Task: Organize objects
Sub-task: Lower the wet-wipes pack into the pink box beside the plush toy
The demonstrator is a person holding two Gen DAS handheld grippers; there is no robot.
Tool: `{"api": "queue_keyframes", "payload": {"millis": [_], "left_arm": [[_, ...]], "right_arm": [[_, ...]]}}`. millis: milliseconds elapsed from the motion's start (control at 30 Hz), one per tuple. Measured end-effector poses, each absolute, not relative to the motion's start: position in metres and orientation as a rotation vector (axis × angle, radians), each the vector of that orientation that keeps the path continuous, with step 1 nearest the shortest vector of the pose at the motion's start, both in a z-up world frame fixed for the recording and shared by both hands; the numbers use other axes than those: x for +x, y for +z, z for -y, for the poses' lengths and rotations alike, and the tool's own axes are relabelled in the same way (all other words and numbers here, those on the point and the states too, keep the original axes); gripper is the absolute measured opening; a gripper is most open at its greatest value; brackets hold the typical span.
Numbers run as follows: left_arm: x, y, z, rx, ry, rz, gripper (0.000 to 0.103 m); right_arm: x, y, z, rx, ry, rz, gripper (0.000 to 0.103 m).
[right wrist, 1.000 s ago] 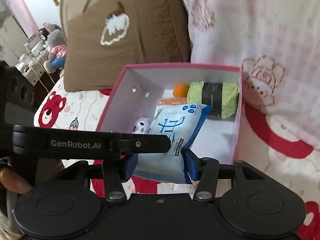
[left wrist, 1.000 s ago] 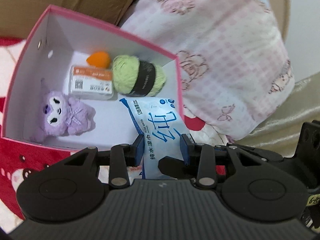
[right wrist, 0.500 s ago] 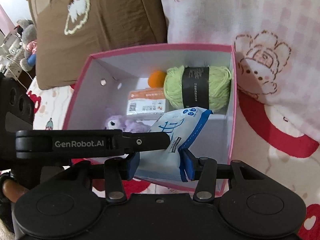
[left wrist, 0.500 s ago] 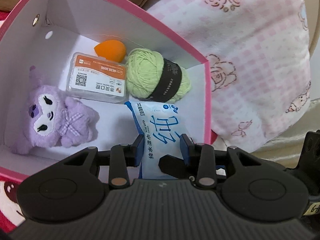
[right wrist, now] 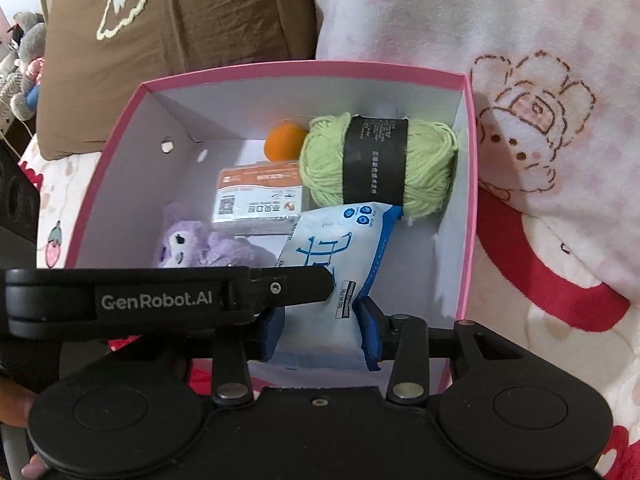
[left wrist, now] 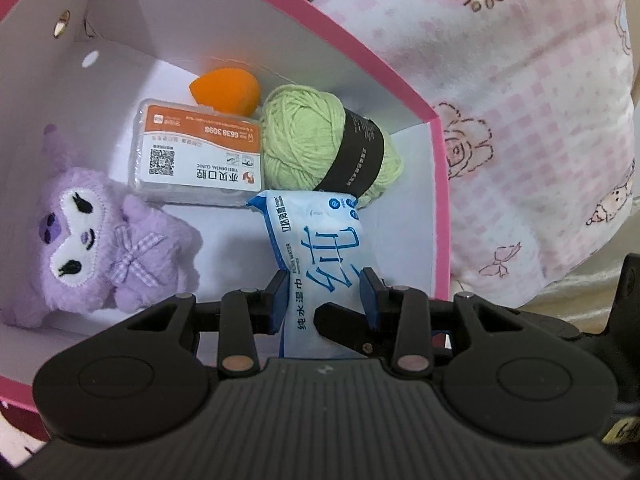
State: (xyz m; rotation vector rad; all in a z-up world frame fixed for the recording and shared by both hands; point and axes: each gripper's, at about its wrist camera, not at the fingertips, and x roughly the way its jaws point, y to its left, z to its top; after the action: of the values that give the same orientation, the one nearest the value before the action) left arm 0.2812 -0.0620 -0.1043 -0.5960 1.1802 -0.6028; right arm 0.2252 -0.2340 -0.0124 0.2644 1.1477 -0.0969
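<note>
- The bed (right wrist: 560, 320), under a cream cover with red prints, carries everything; a brown pillow (right wrist: 180, 12) and a soft pink checked pillow (left wrist: 520, 100) crowd the box's far and right sides. Only the right wrist view shows the brown pillow's stitched design and plush toys off the bed's far left edge.
- The pink box (left wrist: 438, 208), stiff card with white inner walls, stands open-topped. Its far half is full; the bare floor along the right wall and near the front wall is the only open room.
- The wipes pack (left wrist: 320, 264), a glossy white-and-blue soft packet, slants down into the box, its far end touching the yarn.
- The left tool (left wrist: 324, 292) is clamped on the pack's near end.
- The right tool (right wrist: 320, 328) has the same pack between its blue pads; its jaws are closing.
- The green yarn ball (left wrist: 312, 144), fuzzy with a black paper band, lies by the right wall.
- The purple plush (left wrist: 88, 248), fluffy, sits by the left wall, half hidden in the right wrist view.
- The clear plastic case (left wrist: 196, 160) with an orange label lies flat, touching the yarn.
- The orange sponge (left wrist: 224, 90), a smooth teardrop, sits against the far wall.
</note>
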Motion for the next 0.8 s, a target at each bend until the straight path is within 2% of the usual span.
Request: {"api": "queue_keyframes", "payload": {"millis": [400,733,800], "left_arm": [[0.273,-0.109,0.076,-0.458,-0.606,-1.116,0.028],[0.271,-0.115,0.083,-0.416,-0.610,-1.116,0.019],[0.269,-0.115,0.085,-0.407,-0.609,-1.121,0.019]], "right_arm": [[0.223,-0.027,0.217,0.057,-0.125,-1.131,0.043],[0.201,-0.019,0.221,0.028,-0.088,-1.054,0.044],[0.199,-0.019,0.222,0.003,-0.078,-1.046,0.041]]}}
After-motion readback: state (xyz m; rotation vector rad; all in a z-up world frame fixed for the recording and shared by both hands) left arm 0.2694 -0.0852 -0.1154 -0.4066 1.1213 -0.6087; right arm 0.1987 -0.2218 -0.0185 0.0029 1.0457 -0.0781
